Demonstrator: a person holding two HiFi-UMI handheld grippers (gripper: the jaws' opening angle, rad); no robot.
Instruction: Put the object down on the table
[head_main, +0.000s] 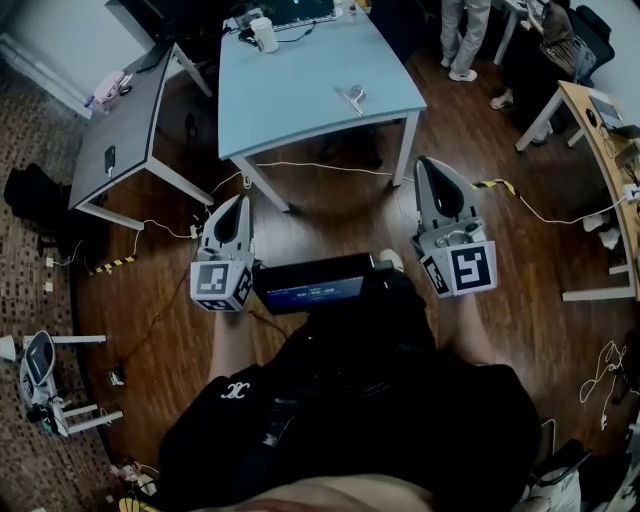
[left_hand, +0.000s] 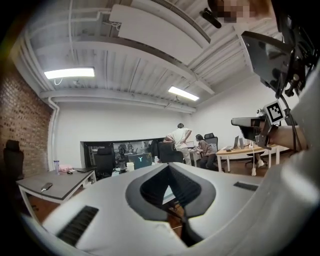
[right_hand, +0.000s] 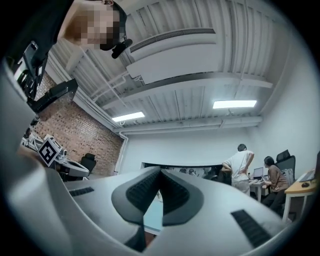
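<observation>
A small silvery object (head_main: 351, 97) lies on the light blue table (head_main: 300, 100), toward its right front part. My left gripper (head_main: 233, 199) and right gripper (head_main: 430, 162) hover over the wooden floor short of the table, both pointing at it. Each is shut with nothing between its jaws. In the left gripper view the left gripper (left_hand: 168, 165) has its pads closed tip to tip. The right gripper view shows the right gripper (right_hand: 160, 170) closed the same way, with the blue table top showing beyond it. The silvery object shows in neither gripper view.
A white cup (head_main: 265, 33) and a screen stand at the blue table's far end. A grey table (head_main: 120, 130) stands to the left and a wooden desk (head_main: 600, 160) to the right. Cables (head_main: 320, 166) cross the floor. People (head_main: 462, 35) stand at the back right.
</observation>
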